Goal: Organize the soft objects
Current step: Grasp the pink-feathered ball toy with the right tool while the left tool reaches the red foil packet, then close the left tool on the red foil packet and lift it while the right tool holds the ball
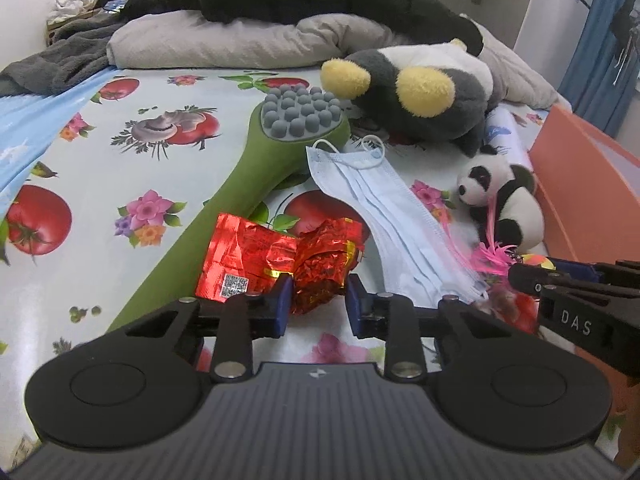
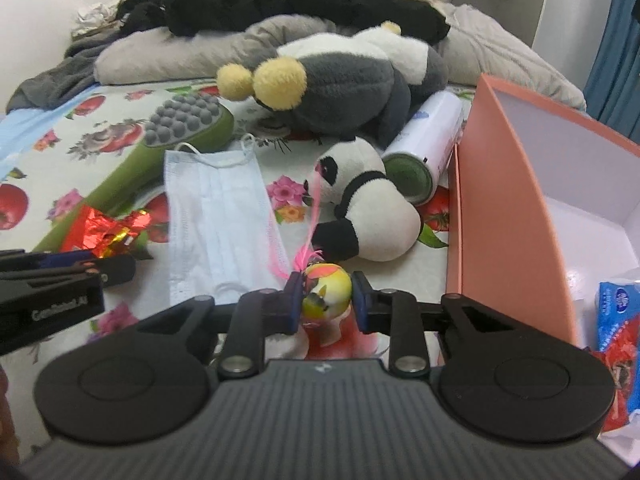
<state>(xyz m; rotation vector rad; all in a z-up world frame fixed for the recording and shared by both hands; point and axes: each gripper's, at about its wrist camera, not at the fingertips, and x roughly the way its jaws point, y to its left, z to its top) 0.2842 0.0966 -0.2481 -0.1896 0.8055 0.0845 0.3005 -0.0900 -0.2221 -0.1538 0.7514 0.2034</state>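
On flowered bedsheet, left to right: one green massage brush; one crumpled red foil wrapper, between parted fingers of left gripper, contact uncertain; one blue face mask; two plush toys, grey-and-white behind, panda in front; one yellow feathered ball, clamped by right gripper; one spray can; one orange box.

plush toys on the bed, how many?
2. A big grey plush lies against the pillow at the back; a small panda lies nearer, between the mask and the orange box. More may be hidden under the black clothes.
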